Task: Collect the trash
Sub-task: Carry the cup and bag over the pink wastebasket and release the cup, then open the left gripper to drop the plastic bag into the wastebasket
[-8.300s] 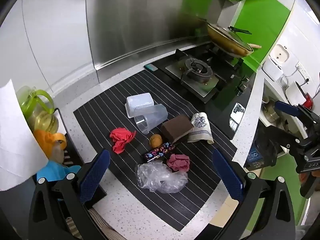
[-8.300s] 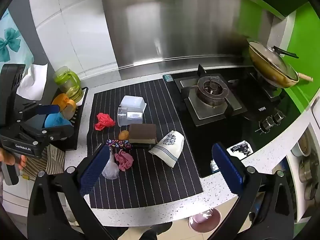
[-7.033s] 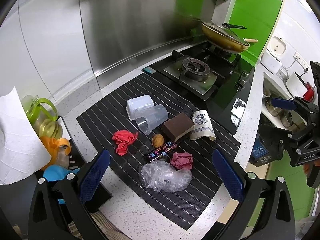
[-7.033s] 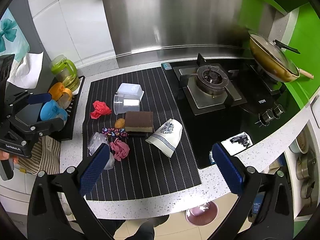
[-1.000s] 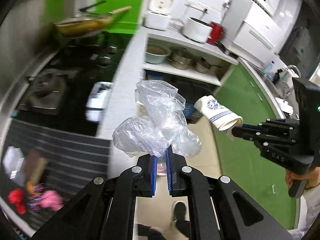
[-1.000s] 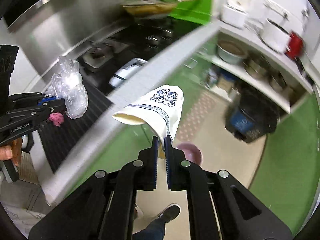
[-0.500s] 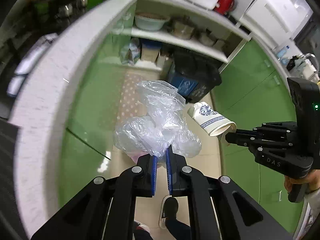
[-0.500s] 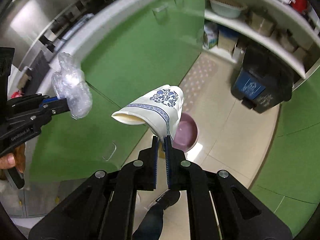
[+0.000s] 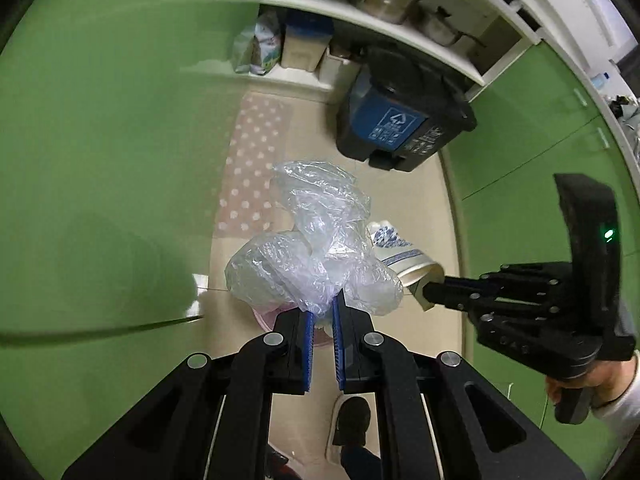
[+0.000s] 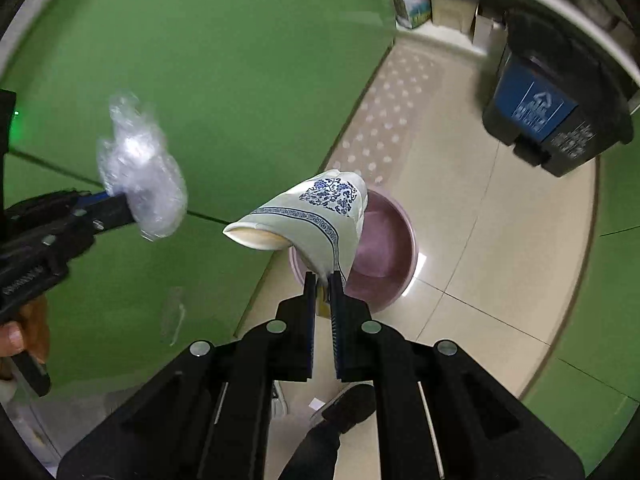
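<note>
Crumpled clear plastic bag (image 9: 316, 248) pinched between nearly closed left gripper (image 9: 321, 316), paper cup (image 10: 312, 216) clamped by its rim in right gripper (image 10: 322, 284); both above pink basin (image 10: 384, 248) on floor, black bin (image 10: 556, 120) well apart.

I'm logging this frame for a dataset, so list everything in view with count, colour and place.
plastic bag: 1, clear, crumpled, pinched in the left gripper
paper cup: 1, white with blue pattern, squashed, pinched in the right gripper
basin: 1, pinkish purple, on the floor below the cup
trash bin: 1, black with a blue label, on the floor by the shelves
floor mat: 1, pink with white dots, along the cabinets
cabinet fronts: green, left of the floor
shelf items: packets, boxes, pots, a pale bowl; count unclear
shoe: 1, dark, bottom edge
left gripper: black with blue pads, shut
right gripper: black with blue pads, shut
</note>
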Available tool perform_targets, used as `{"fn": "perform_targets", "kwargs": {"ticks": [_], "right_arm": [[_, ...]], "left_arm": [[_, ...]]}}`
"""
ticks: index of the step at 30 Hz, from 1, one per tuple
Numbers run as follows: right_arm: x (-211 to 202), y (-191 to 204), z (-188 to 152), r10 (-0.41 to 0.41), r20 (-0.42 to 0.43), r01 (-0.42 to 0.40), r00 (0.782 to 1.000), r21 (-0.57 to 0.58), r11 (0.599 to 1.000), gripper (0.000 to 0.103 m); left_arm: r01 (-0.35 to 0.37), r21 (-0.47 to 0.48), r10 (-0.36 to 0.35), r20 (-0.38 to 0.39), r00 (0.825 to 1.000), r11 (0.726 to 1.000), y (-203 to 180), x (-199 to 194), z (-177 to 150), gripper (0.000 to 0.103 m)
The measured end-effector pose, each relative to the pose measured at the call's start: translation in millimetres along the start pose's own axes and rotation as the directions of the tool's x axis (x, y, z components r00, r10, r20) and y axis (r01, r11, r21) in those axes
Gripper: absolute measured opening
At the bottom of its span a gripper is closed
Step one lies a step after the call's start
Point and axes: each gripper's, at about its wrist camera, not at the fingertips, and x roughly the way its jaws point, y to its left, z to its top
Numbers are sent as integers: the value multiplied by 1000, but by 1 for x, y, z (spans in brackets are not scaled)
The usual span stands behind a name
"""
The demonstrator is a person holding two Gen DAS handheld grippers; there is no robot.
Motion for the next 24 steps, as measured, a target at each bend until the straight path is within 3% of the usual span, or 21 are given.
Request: {"fn": "perform_targets", "kwargs": {"ticks": [4,5,6,8,11,17,24], "right_arm": [[40,-8,2,-1,-23,0,1000,-17,1000,13],[48,-11,3,-3,-28,3,1000,-19,1000,19],[54,-14,4,-16,-29,15,999,-21,1000,28],[56,-20,3,-26,-15,26,1000,-10,1000,64],[52,-25,2,-34,6,34,999,4,999,84],[35,-41,2,-83,15,82,996,44,996,94],[14,-66,-6,-126,18,124,992,107,986,96]], "left_arm": [[0,-10,0,-8,1000,1000,14,23,-1,8],[-3,-6,3,-10,1000,1000,16,29,-1,8],[-2,-5,2,-14,1000,1000,18,33,-1,8],[0,1,0,-21,1000,1000,20,37,-4,8],[6,11,-6,-36,999,1000,19,46,-4,8],[23,33,-21,-67,998,999,14,58,-6,8],[48,72,-42,-93,995,996,-4,74,1,9]]}}
